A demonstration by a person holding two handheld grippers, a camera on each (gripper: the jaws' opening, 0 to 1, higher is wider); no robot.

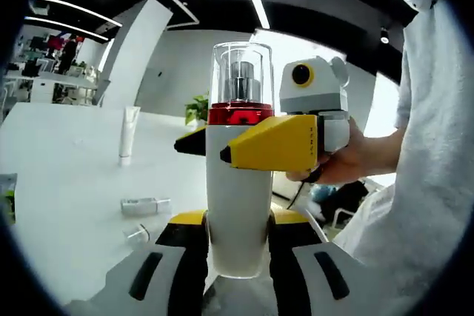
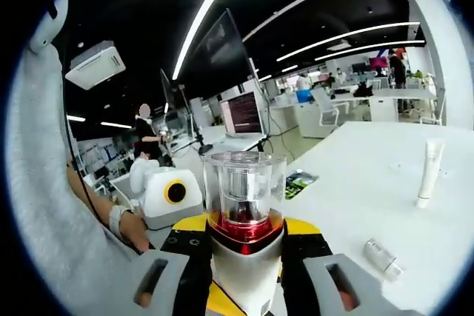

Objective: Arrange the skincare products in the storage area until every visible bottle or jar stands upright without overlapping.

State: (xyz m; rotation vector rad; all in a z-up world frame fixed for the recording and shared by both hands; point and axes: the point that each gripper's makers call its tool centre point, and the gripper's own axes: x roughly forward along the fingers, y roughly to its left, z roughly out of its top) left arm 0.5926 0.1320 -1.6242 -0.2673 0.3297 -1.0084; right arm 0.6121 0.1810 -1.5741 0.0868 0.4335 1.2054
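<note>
Jaws of both grippers clamp 1 pump bottle (image 1: 238,197) mid-frame, above the bench (image 1: 67,205): left gripper (image 1: 238,246) low, right gripper (image 2: 244,271) under the red collar. Looks rigid, slick, top-heavy; body grip safest.

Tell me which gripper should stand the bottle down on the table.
Left, probably. The left gripper clamps the white body of the bottle low down, carrying it upright. The right gripper pinches only at the red collar and could let go first.
</note>
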